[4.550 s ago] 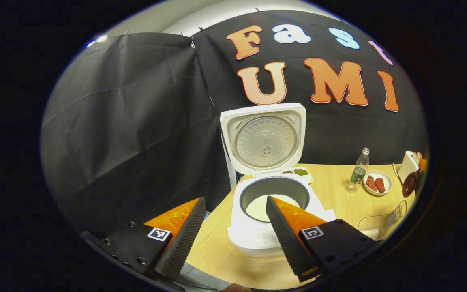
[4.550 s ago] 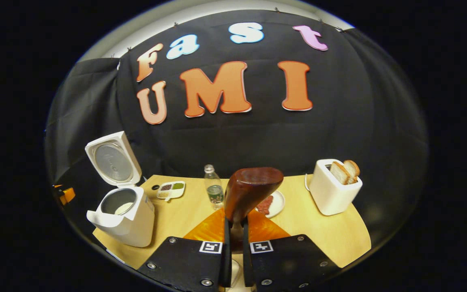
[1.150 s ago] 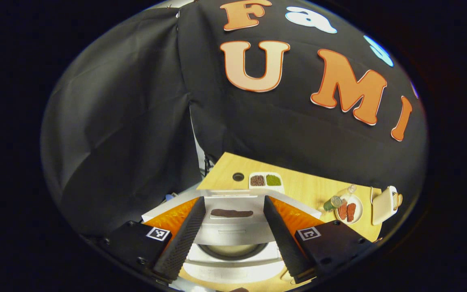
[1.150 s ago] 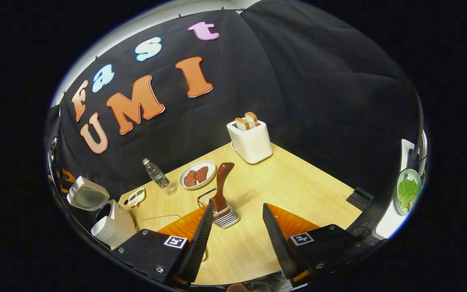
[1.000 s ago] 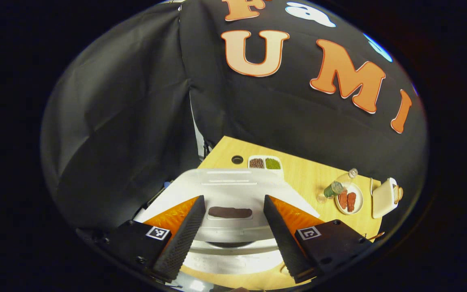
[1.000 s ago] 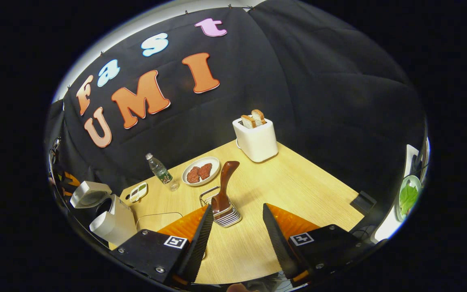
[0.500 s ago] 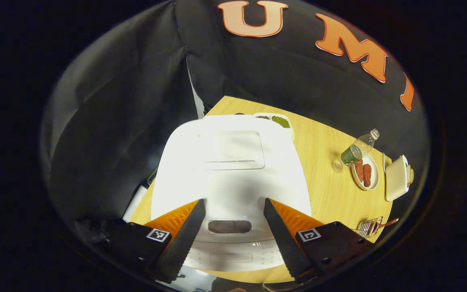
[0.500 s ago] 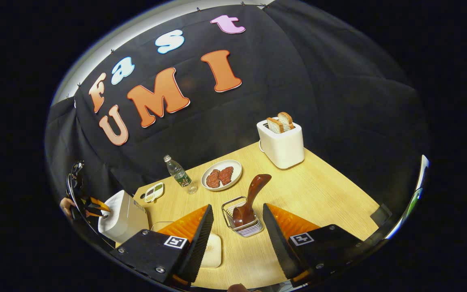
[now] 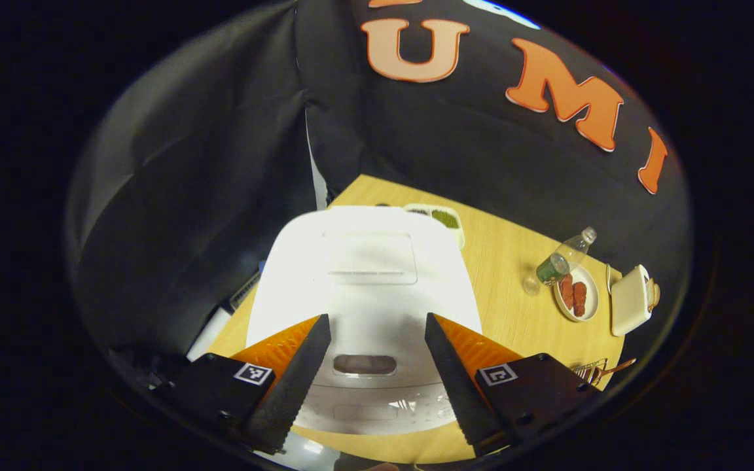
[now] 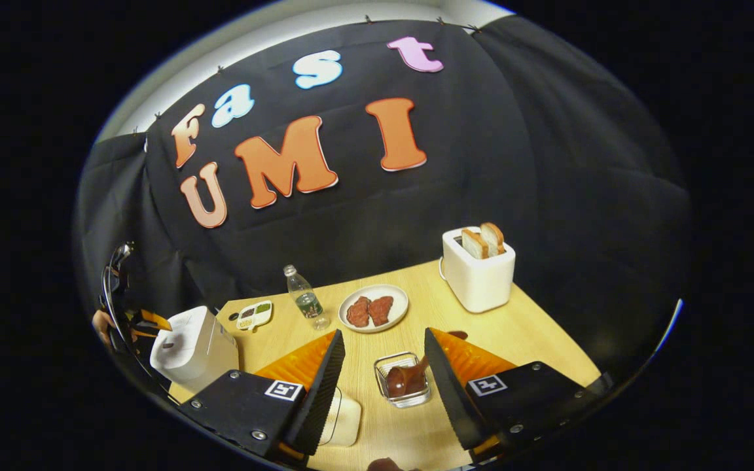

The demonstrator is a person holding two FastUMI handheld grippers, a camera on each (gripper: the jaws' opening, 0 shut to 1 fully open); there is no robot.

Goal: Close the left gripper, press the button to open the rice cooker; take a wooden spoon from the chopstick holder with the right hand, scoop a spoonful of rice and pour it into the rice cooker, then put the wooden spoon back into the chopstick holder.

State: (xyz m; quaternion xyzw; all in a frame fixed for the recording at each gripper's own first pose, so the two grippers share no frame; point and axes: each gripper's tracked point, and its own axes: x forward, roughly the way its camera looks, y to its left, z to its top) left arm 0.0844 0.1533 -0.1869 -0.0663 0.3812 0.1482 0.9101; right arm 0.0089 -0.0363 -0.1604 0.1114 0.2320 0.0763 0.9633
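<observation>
A: Where to find the rice cooker?
B: At the left edge of the bench, lid down. Hovering over its front, the left hand-held gripper, released, jaws spread either side of the button.
A: Needs closing for the press?
B: Probably. A firm, springy latch by the look of it; best pushed straight down with clenched tips.
A: And the wooden spoon?
B: Leaning in the chopstick holder, near the front edge of the bench. Just above it, the right hand-held gripper, also released, gripping nothing.
A: How to take it?
B: Looks stiff, light and glossy, so perhaps slippery. Best pinched on the shaft above the wire rim, squarely. Light holder too, likely to tip or lift along.
</observation>
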